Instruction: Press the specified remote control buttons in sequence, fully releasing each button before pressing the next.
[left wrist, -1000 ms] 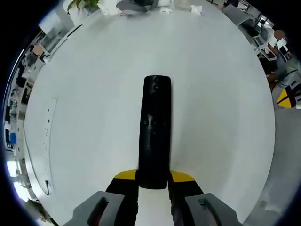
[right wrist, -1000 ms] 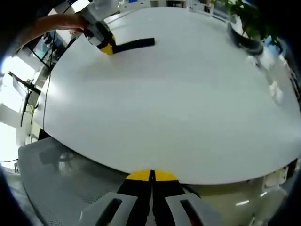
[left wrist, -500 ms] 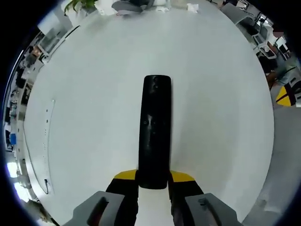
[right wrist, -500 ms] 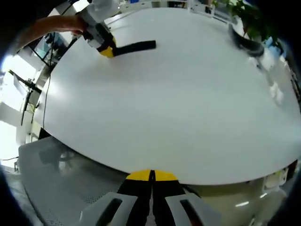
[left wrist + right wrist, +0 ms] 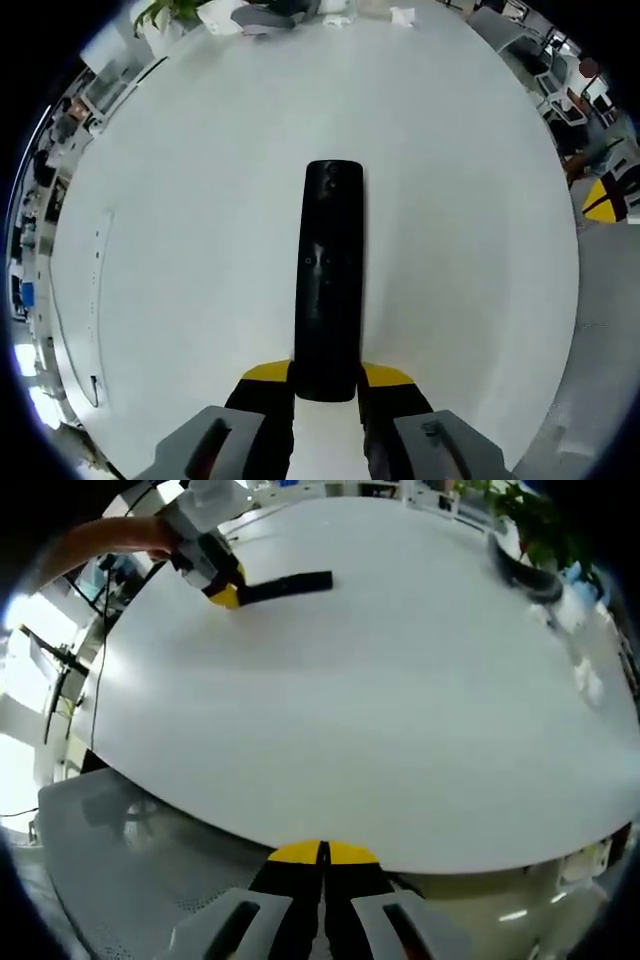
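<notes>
The remote control (image 5: 328, 280) is seen as smooth black plastic with a glossy face on which pale reflections are caught, while the white table (image 5: 200, 200) beneath it is shown as a smooth, matt to faintly satin surface. The left gripper (image 5: 327, 385) is finished in matt black and yellow plastic with dull grey housings, and the same finish is seen on the right gripper (image 5: 322, 858). A grey perforated seat (image 5: 130, 880), apparently of matt plastic or mesh, is seen below the table edge.

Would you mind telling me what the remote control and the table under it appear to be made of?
The remote control looks like glossy black plastic: soft highlights run along its face. The table seems a smooth white laminate or painted board with a matte sheen and no visible grain; its core cannot be told.
</notes>
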Action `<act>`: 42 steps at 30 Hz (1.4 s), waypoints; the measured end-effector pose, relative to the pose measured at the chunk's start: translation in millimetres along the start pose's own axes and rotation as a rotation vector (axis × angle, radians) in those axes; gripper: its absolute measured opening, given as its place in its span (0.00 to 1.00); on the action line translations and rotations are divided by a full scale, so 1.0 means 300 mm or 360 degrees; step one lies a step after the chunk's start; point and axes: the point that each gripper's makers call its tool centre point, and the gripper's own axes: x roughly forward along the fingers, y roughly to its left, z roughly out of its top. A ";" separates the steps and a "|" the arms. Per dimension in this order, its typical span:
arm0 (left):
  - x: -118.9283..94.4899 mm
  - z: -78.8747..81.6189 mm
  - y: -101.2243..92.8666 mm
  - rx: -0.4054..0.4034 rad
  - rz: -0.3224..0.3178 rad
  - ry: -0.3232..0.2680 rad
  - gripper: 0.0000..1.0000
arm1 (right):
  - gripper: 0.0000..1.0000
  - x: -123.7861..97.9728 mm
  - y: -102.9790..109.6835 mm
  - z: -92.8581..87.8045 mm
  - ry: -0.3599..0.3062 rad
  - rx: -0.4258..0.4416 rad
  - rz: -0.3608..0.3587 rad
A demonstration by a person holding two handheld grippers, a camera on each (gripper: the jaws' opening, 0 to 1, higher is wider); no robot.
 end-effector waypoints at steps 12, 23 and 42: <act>-0.002 -0.007 -0.034 -0.0008 0.0002 0.0006 0.24 | 0.00 -0.002 0.002 0.002 -0.0014 -0.0011 0.0000; -0.004 -0.013 -0.055 -0.0029 0.0002 -0.0028 0.24 | 0.00 -0.006 0.004 0.008 -0.0032 -0.0010 0.0009; -0.006 -0.020 -0.110 0.0000 0.0002 -0.0017 0.24 | 0.00 -0.008 0.005 0.011 -0.0044 -0.0015 0.0013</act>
